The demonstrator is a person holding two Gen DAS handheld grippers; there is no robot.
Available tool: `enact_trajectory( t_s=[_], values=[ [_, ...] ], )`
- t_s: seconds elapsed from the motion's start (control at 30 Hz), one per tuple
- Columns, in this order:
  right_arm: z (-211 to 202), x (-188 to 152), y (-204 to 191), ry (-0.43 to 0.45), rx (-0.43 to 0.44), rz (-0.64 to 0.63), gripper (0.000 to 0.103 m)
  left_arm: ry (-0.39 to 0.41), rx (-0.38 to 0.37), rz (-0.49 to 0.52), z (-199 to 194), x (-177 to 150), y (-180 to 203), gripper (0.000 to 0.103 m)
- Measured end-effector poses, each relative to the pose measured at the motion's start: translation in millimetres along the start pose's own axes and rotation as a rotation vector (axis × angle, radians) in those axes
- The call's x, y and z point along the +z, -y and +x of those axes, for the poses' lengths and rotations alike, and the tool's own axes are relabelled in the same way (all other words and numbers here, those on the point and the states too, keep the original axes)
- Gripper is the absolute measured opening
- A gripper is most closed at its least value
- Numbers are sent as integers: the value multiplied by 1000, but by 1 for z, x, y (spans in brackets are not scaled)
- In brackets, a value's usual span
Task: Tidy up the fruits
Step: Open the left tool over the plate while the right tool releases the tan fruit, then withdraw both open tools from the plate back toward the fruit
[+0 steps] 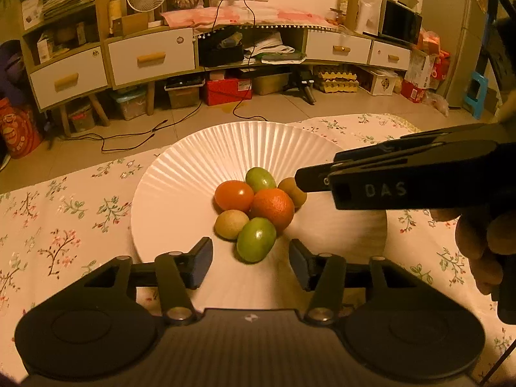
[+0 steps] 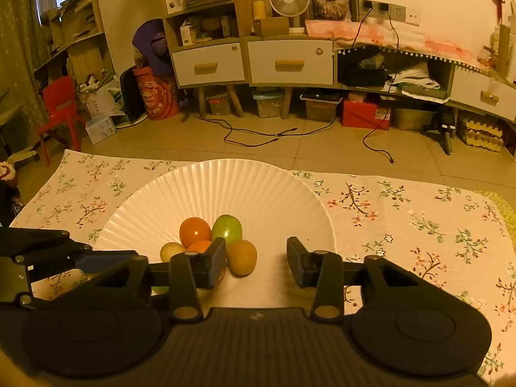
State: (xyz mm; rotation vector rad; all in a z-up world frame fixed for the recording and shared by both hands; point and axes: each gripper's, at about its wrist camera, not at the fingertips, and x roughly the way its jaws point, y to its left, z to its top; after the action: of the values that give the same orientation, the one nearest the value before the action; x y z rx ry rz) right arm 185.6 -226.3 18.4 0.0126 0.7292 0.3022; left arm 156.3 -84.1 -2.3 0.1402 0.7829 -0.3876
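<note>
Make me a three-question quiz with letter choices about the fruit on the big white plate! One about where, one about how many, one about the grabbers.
1. Where do the fruits sit?
A. Clustered on the white plate
B. Spread over the floral tablecloth
C. In a drawer

2. How many green fruits show in the left wrist view?
A. One
B. Two
C. Four

3. How does the left gripper stand?
A. Shut on the orange
B. Shut on nothing
C. Open, holding nothing

Answers:
1. A, since all the fruits touch in one pile on the plate.
2. B, a near green fruit and a far green fruit.
3. C, as its pads stand apart, with the near green fruit just ahead of them, untouched.
</note>
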Motion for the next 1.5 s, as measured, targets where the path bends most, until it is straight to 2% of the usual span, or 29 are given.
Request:
enact_trajectory(
  t_s=[0.1, 0.23, 0.3, 0.4, 0.7, 1.07, 1.5],
  values=[
    [-5, -2, -1, 9, 1, 8, 53, 7, 3, 1, -6, -4, -2, 68],
    [-12, -4, -7, 15, 6, 0, 58, 8, 5, 6, -16, -9, -3, 71],
    [-14, -6, -10, 18, -3, -7, 65, 12, -2, 1, -21, -11, -4, 74],
    [-19, -6, -12, 18, -11, -13, 72, 14, 4, -5, -28, -14, -5, 85],
    [-41, -17, -27, 32, -26, -31, 89, 3, -4, -7, -49, -32, -12, 92],
    [-64, -37, -49, 14, -8, -47, 96, -10, 21, -27, -76, -58, -20, 103],
    [-77, -70, -70, -17, 11, -64, 100, -41, 12, -20, -94, -87, -20, 103]
  ],
)
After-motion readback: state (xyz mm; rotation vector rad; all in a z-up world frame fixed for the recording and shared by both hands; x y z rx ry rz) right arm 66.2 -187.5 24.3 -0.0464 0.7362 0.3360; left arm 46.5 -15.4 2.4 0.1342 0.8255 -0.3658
